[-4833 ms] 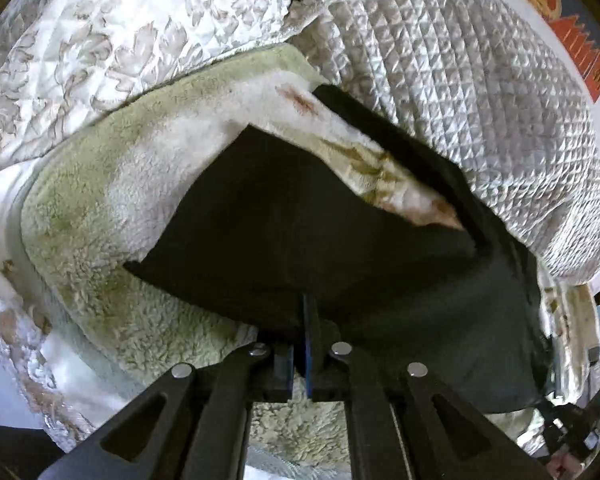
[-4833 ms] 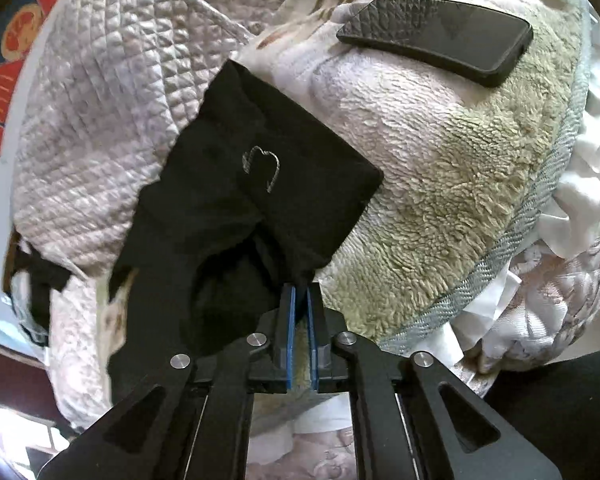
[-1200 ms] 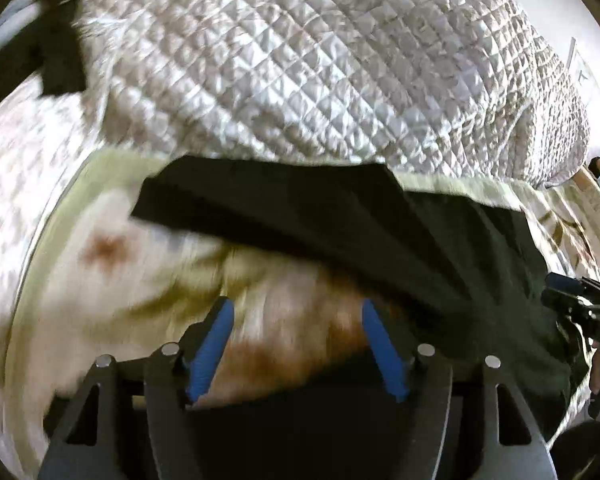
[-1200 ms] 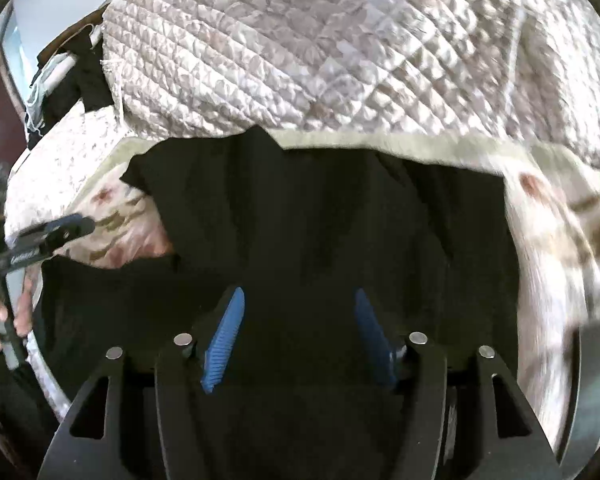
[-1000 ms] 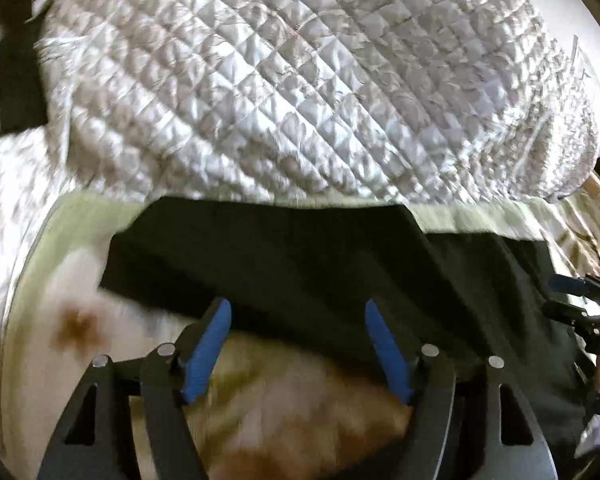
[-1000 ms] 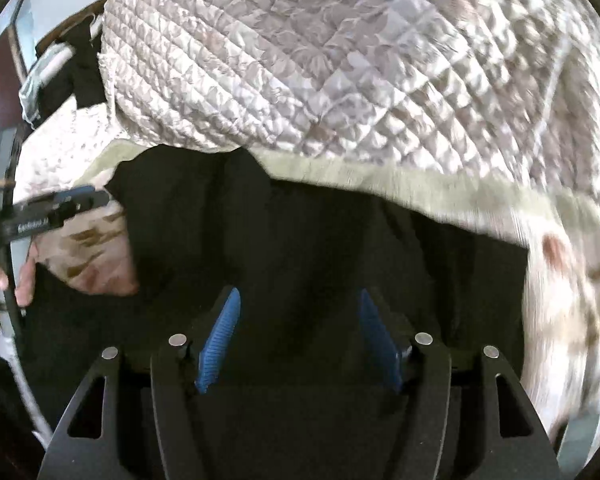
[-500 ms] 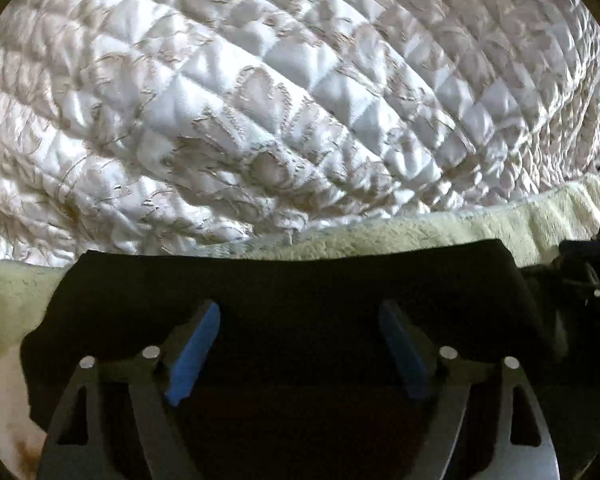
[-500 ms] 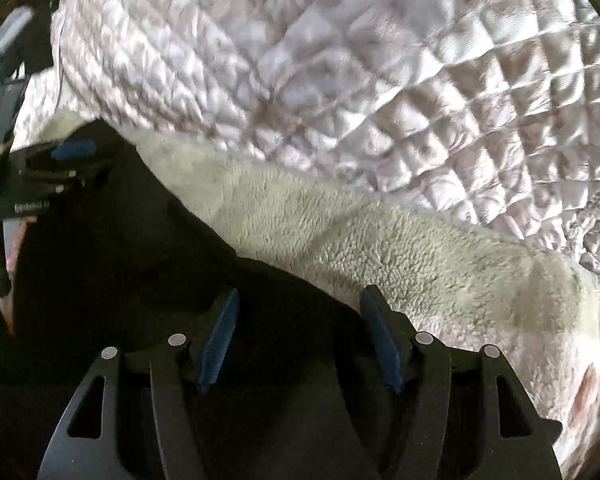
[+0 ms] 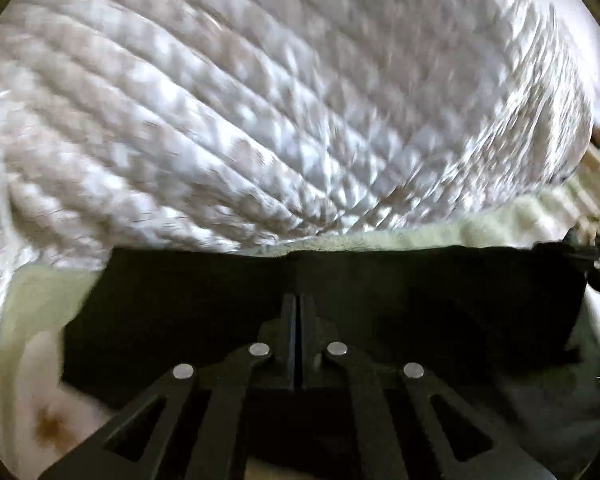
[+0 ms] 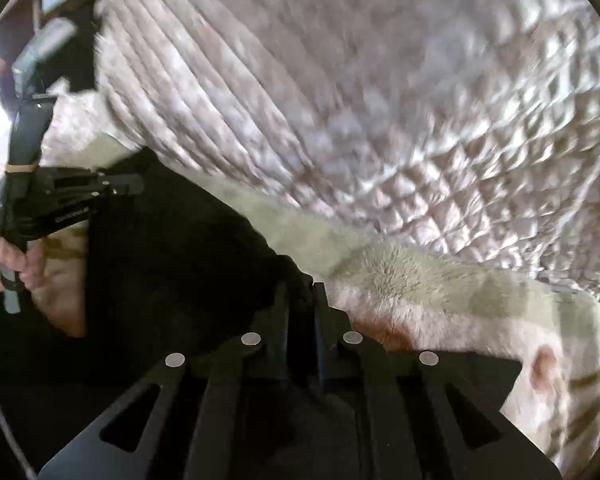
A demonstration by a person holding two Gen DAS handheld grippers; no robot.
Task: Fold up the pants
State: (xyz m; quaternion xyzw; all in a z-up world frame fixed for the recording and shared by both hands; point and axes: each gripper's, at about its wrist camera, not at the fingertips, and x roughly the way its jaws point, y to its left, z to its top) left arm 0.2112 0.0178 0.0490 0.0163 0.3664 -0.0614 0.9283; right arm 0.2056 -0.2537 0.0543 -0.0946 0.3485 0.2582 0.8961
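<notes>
The black pants (image 9: 400,300) lie on a pale green fleece blanket (image 9: 420,236), their far edge near the quilt. My left gripper (image 9: 298,300) is shut on the pants near the far edge. In the right wrist view the pants (image 10: 172,248) fill the left and bottom. My right gripper (image 10: 302,288) is shut on the pants at their right edge. The left gripper (image 10: 128,186) also shows there at the far left, held by a hand.
A white quilted cover (image 9: 280,100) rises just behind the pants and fills the upper half of both views (image 10: 400,100). The fleece blanket (image 10: 440,292) with brown patches extends to the right. Dark clothing (image 10: 76,12) hangs at the far left.
Both grippers were open over the pants half a second ago and have now closed on the fabric. Both views are blurred with motion.
</notes>
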